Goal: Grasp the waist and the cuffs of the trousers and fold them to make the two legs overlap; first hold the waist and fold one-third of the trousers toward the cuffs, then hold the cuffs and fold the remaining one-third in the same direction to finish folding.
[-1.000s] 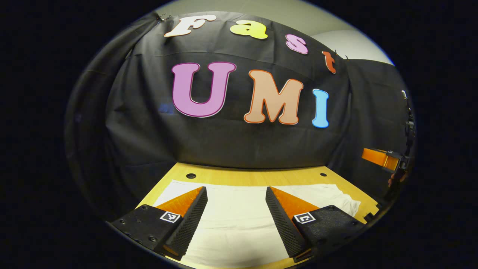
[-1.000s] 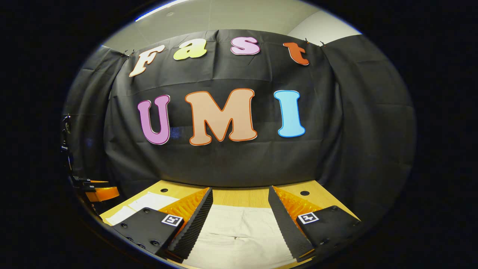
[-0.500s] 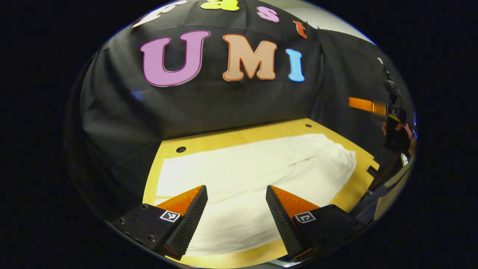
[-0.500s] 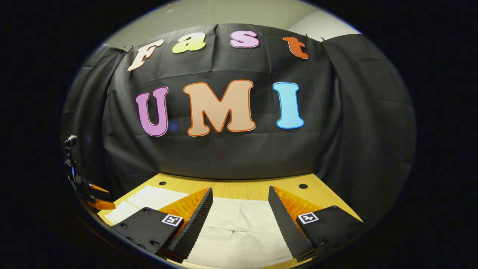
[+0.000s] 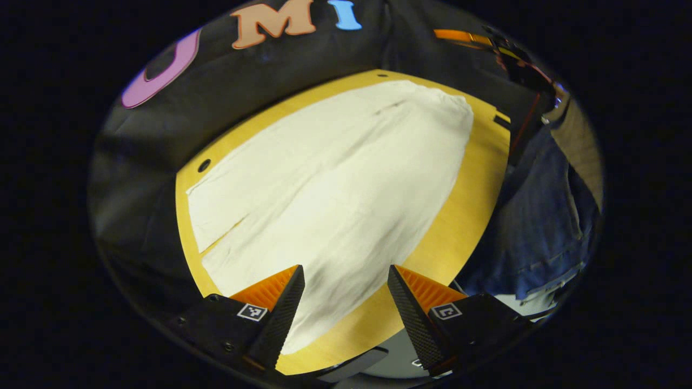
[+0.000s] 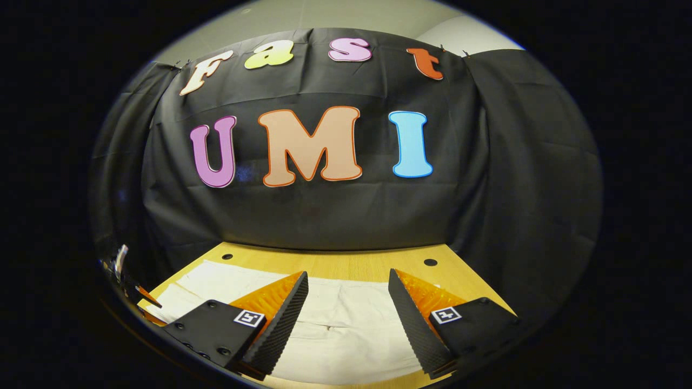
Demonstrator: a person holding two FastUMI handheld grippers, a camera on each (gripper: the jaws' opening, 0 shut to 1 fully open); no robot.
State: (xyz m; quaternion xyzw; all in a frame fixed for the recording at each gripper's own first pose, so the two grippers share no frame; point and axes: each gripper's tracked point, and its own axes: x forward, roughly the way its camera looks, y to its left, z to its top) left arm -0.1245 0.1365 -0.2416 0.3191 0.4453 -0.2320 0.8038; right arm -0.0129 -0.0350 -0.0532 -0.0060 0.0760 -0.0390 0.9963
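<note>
on the yellow wooden table (image 5: 476, 216) lie the white trousers (image 5: 346, 178), spread out flat and not folded. seen from the left gripper view, the two legs point toward the left side, with a thin gap between them near the cuffs (image 5: 203, 227). the waist (image 5: 454, 116) sits at the far right end, close to the black cloth wall (image 5: 281, 70).

the left gripper (image 5: 344, 294) hangs over the near edge of the trousers, looking down at them. its two fingers are spread wide apart with nothing between them, and they do not touch the cloth. off to the right of this view stands a person in blue jeans (image 5: 540, 227), beside the table.

from the right gripper view, the right gripper (image 6: 347, 300) sits low over the trousers (image 6: 346, 329), facing the black cloth wall (image 6: 346, 216). its fingers are spread wide too and hold nothing. the white cloth shows between them, with a small dark mark in a crease. the table (image 6: 373, 267) has two small round holes near the wall.
</note>
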